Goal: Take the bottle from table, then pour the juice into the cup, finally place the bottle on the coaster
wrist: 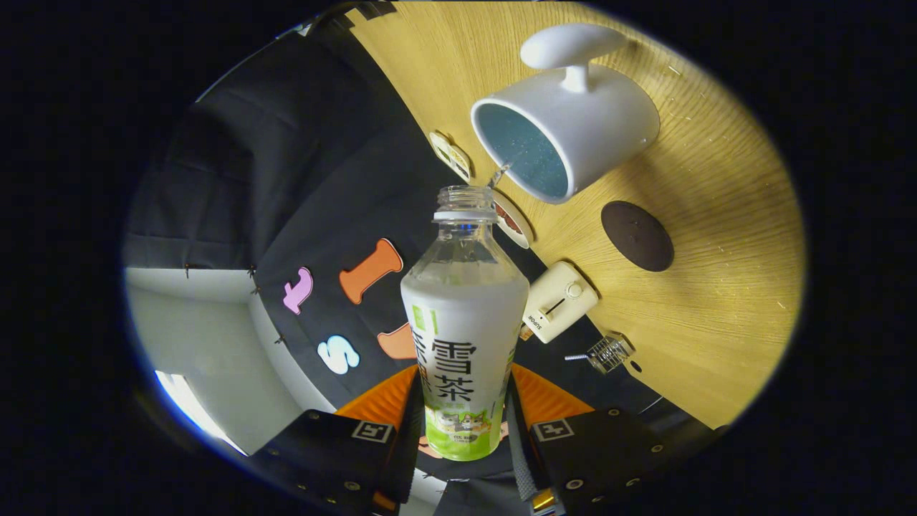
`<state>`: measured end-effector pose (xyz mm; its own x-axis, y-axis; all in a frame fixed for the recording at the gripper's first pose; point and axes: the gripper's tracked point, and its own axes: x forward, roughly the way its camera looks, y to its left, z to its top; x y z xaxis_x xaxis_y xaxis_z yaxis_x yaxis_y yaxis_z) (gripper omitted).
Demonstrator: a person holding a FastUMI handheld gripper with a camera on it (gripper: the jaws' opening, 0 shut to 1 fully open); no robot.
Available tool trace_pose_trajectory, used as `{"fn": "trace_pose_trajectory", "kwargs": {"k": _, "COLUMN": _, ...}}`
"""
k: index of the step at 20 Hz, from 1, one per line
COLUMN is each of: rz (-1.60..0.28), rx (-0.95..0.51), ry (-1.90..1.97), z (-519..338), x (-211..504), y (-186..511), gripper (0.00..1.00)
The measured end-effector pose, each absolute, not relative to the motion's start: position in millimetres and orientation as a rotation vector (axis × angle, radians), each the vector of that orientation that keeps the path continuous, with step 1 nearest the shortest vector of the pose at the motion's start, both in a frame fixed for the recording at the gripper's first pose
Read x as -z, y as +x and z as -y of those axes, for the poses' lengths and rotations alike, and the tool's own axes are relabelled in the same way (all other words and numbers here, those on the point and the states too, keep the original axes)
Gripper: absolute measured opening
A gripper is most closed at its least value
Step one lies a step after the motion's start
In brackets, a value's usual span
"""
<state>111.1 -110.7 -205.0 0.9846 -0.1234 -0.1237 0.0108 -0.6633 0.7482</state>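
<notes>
The view is rolled over, so the wooden table [716, 236] stands on its side. A clear bottle [466, 322] with a white and green label sits between my fingers, and my gripper [464, 423] is shut on its lower body. Its open neck points at a white cup [573, 122] with a blue inside and a big handle. A thin stream of clear liquid [499, 173] runs from the bottle's mouth to the cup's rim. A dark round coaster [637, 235] lies on the table just beside the cup.
A cream appliance with a knob [560, 301] stands near the table's back edge. A small wire rack [609, 352] is beside it. Two small round labelled discs [451, 154] lie near the cup along the edge. The black cloth wall rises behind the table.
</notes>
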Motion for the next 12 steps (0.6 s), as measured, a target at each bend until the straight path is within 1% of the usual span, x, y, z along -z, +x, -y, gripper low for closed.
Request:
{"fn": "trace_pose_trajectory", "kwargs": {"k": 2, "rz": 0.051, "rx": 0.22, "ry": 2.249, "z": 108.8, "x": 210.2, "y": 109.8, "gripper": 0.56}}
{"fn": "trace_pose_trajectory", "kwargs": {"k": 6, "rz": -0.101, "rx": 0.246, "ry": 2.016, "z": 83.3, "x": 238.4, "y": 111.5, "gripper": 0.56}}
{"fn": "trace_pose_trajectory", "kwargs": {"k": 12, "rz": -0.177, "rx": 0.24, "ry": 1.643, "z": 84.3, "x": 256.9, "y": 102.8, "gripper": 0.56}}
